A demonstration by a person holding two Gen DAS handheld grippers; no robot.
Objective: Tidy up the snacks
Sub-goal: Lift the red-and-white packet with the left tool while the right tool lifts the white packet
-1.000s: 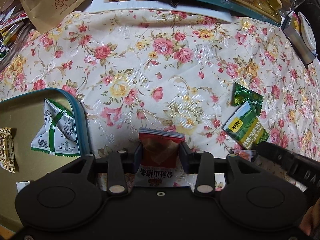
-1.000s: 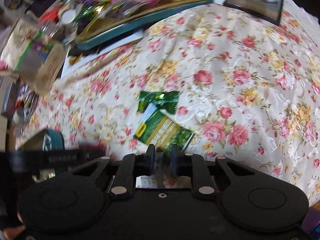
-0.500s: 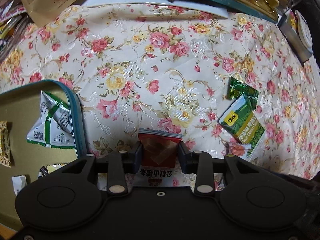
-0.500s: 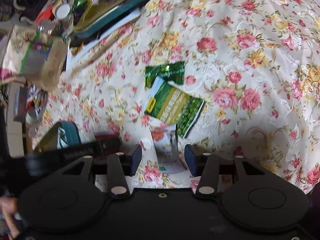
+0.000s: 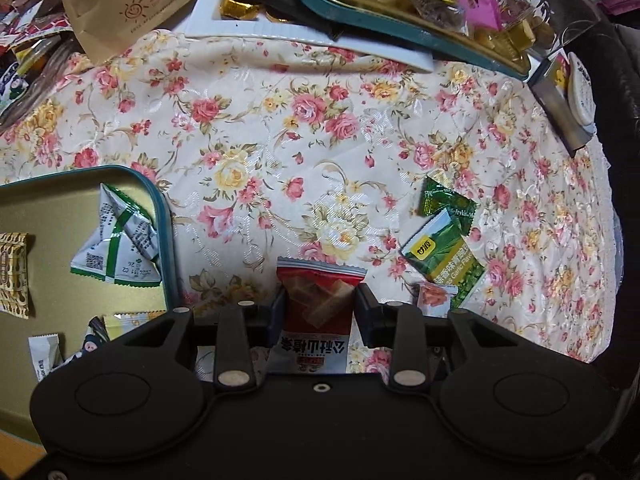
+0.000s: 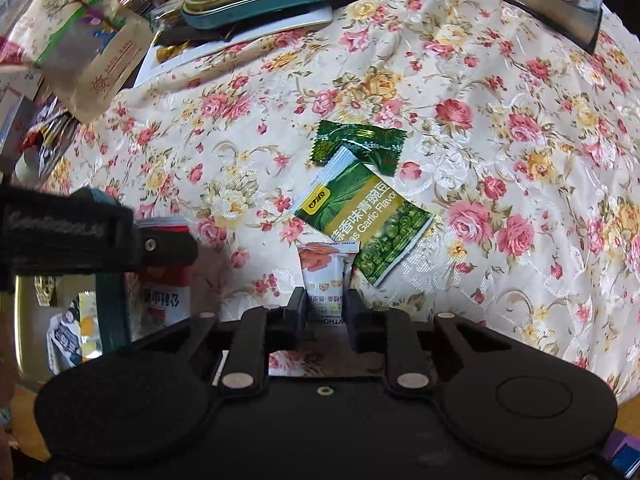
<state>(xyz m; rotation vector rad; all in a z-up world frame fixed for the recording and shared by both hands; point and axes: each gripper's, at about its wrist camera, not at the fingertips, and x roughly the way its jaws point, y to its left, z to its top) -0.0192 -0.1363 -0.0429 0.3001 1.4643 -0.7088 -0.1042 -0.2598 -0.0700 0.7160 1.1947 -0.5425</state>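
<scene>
1. A floral tablecloth [image 5: 248, 128] covers the whole table, pink and yellow roses on cream, under both of my grippers.
2. A teal-rimmed gold tray [image 5: 166, 224] sits at the near left, holding a white-and-green triangular packet [image 5: 116, 244] and a few small wrapped sweets.
3. A second teal tray [image 5: 360, 16], piled with wrapped candies, lies at the far edge beside a brown paper bag [image 5: 128, 4].
4. A green garlic-pea packet [image 6: 360, 220] lies flat on the cloth at centre right, its far corner overlapping a dark green candy wrapper [image 6: 360, 140].
5. My left gripper [image 5: 320, 308] clamps a red hawthorn snack packet [image 5: 320, 296] by both sides, just right of the near tray's rim.
6. My right gripper [image 6: 326, 304] has just been closing; its jaws now pinch a small white-and-pink snack sachet [image 6: 326, 264], which stands upright just beside the near edge of the pea packet.
</scene>
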